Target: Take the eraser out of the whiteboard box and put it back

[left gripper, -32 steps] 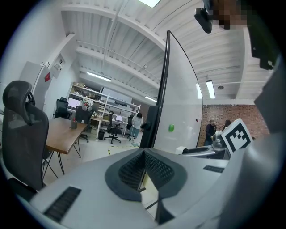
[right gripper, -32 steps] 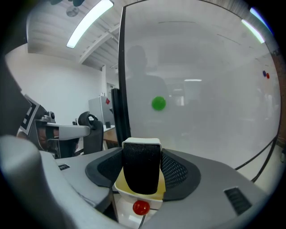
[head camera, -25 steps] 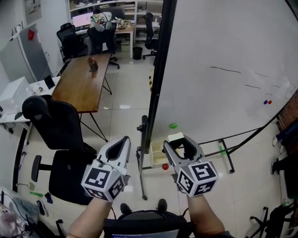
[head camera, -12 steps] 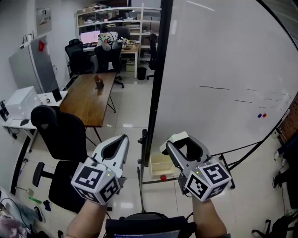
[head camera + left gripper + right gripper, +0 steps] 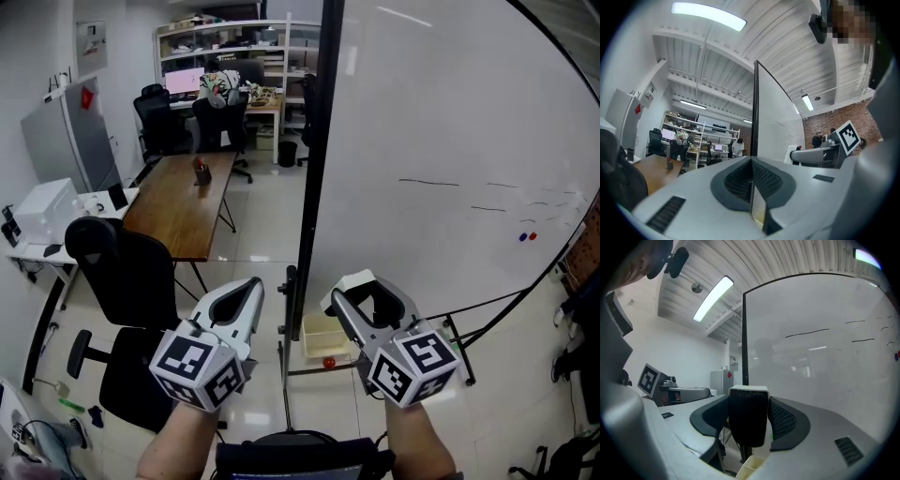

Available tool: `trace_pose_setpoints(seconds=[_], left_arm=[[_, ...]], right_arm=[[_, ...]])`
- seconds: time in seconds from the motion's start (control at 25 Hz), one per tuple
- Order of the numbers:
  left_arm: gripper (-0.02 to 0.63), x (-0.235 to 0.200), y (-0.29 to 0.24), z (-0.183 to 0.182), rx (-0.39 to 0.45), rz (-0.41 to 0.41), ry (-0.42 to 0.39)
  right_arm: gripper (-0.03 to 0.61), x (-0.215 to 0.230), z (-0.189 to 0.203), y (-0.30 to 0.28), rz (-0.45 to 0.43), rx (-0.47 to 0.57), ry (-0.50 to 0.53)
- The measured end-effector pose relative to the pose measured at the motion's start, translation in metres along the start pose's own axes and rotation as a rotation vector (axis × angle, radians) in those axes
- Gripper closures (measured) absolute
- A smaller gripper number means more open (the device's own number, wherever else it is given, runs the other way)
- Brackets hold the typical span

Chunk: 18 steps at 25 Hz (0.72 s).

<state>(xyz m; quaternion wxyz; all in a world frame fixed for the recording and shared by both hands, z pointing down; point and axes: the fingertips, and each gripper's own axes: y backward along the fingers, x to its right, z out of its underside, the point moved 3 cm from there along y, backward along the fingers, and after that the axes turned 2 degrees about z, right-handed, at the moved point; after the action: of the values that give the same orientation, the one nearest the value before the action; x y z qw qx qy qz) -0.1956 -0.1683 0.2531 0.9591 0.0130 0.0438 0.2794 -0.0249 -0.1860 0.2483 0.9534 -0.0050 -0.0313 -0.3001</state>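
Note:
My right gripper (image 5: pixel 362 292) is shut on the eraser (image 5: pixel 354 280), a block with a white top and black felt, which stands upright between the pads (image 5: pixel 748 414). It hangs level in front of the whiteboard (image 5: pixel 441 141). Below it, at the board's foot, sits the pale yellow whiteboard box (image 5: pixel 322 334), its rim showing under the jaws (image 5: pixel 753 467). My left gripper (image 5: pixel 247 289) is held level beside it, its jaws pressed together with nothing in them (image 5: pixel 751 186).
The whiteboard's black frame post (image 5: pixel 312 169) rises between the two grippers. A small red thing (image 5: pixel 329 361) lies by the box. A black office chair (image 5: pixel 122 272) and a wooden table (image 5: pixel 183 192) stand to the left; desks and shelves fill the back.
Both grippers have risen in front of the whiteboard, the eraser still in the right one. In the last half second they have hardly moved.

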Motion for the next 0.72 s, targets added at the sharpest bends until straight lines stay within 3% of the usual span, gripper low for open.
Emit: trace_pose_setpoints(seconds=[0.72], left_arm=[[0.581, -0.01, -0.016, 0.015, -0.029, -0.001, 0.016]], right_arm=[[0.308, 0.01, 0.007, -0.014, 0.011, -0.01, -0.003]])
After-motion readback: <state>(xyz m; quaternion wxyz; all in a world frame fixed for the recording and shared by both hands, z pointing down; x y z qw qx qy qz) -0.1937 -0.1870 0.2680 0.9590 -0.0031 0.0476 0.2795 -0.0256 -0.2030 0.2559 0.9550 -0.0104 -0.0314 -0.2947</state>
